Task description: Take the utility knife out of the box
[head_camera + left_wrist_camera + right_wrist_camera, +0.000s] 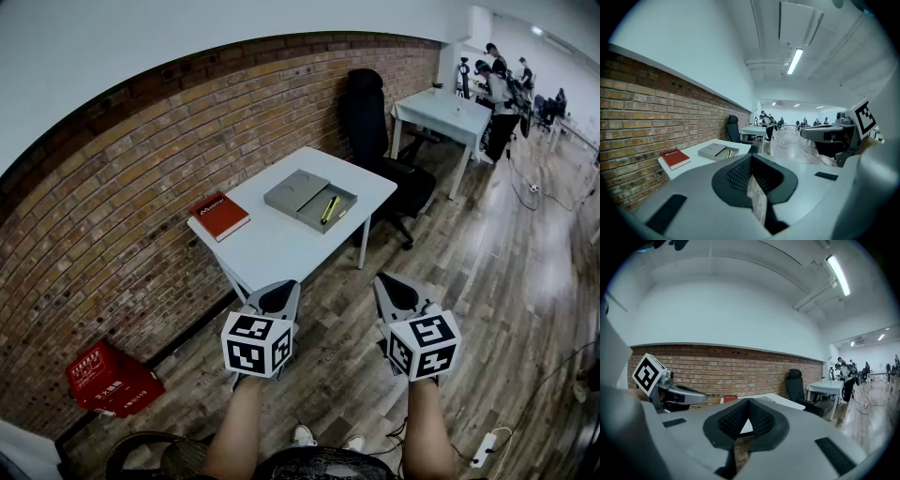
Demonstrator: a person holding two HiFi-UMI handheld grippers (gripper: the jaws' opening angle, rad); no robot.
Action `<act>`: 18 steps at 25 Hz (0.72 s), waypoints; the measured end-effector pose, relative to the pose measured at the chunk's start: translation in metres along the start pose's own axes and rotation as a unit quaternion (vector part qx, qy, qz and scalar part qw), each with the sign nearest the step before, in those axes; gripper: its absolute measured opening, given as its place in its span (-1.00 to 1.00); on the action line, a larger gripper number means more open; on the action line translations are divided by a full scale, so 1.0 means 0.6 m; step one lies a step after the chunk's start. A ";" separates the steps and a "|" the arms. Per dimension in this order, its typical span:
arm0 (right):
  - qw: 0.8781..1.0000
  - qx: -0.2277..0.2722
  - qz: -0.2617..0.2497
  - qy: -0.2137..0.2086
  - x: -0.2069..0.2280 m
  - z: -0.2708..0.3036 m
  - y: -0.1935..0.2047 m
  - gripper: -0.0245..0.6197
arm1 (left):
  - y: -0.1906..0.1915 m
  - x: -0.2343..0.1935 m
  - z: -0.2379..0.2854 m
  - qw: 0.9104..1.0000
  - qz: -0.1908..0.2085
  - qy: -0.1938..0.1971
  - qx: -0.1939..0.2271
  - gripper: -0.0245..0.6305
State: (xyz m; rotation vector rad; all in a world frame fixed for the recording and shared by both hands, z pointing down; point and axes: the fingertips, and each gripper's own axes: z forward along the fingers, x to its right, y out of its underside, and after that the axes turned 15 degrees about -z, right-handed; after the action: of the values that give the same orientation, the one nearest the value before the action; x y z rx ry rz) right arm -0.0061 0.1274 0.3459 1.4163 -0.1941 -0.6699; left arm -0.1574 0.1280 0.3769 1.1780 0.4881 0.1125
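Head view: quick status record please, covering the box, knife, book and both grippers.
box: open, on the white table
knife: yellow, lying inside the box
book: red, on the table left of the box, apart from it
left gripper: shut, empty, short of the table
right gripper: shut, empty, short of the table
task: knife not yet taken out

Left gripper point(277, 298) and right gripper point(398, 292) both look like matt grey plastic, with black ribbed, rubbery-looking pads point(740, 174). Ahead of the jaws there's a smooth matt white table point(281, 253), a matt grey box point(298, 192) and a red book point(219, 217) with a smooth cover. Rough brick wall point(122, 216) left of the jaws, and a wood plank floor point(506, 272) with a sheen below them.
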 end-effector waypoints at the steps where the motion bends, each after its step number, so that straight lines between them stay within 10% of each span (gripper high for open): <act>1: 1.000 -0.001 0.002 0.000 -0.006 0.004 -0.002 -0.87 | -0.002 -0.003 -0.003 1.000 0.003 0.004 0.002 -0.85; 18: 0.999 -0.016 -0.001 0.039 -0.063 0.047 -0.027 -0.86 | -0.036 -0.071 0.007 0.999 0.030 0.039 0.016 -0.84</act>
State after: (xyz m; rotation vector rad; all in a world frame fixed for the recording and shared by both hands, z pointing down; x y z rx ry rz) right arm -0.0561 0.1237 0.3455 1.4101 -0.1195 -0.6161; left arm -0.1974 0.1017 0.3717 1.2239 0.5256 0.2039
